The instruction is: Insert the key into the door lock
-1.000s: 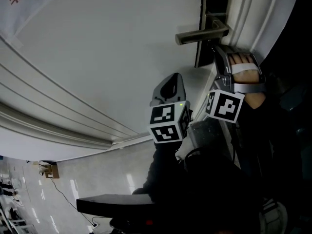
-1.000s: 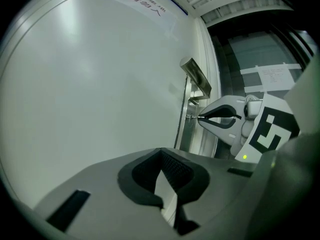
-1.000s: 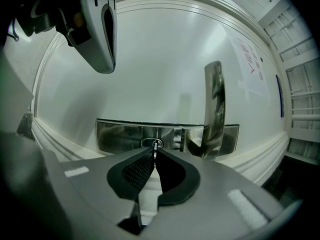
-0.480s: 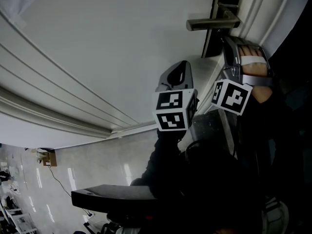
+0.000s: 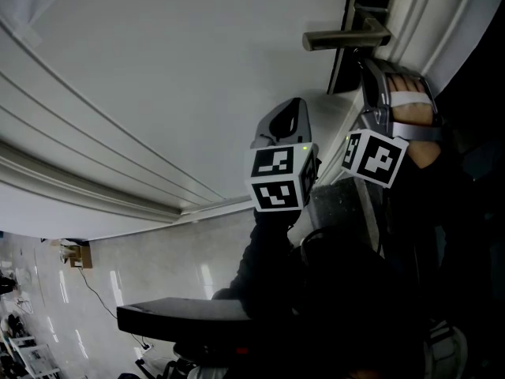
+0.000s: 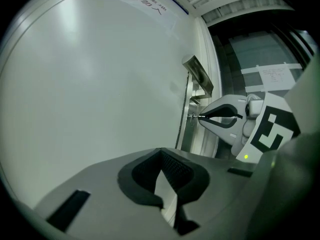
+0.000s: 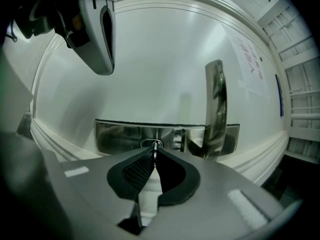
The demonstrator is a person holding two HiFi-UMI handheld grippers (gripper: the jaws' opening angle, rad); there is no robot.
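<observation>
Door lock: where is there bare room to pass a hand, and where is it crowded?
Free: bare door panel between left claw and handle, above the lock plate. Crowded: the keyhole, where the right claw grips the key.

The head view looks steeply down along the door (image 5: 158, 77) from above and behind both grippers, with the handle (image 5: 346, 38) at 1 o'clock and the floor (image 5: 158, 275) at 7 o'clock. The left gripper (image 5: 290, 113) sits near centre and the right gripper (image 5: 368, 69) at 2 o'clock.

The left gripper view faces the door slantwise from a little way off. It has the handle at 1 o'clock and the right gripper at 3 o'clock, whose key (image 6: 194, 116) is at the plate (image 6: 186, 129).

The right gripper view looks square at the plate from very near — key at centre, handle at 2 o'clock, left gripper at 11 o'clock.

All three views share the handle — and each gripper view takes in the other gripper.
</observation>
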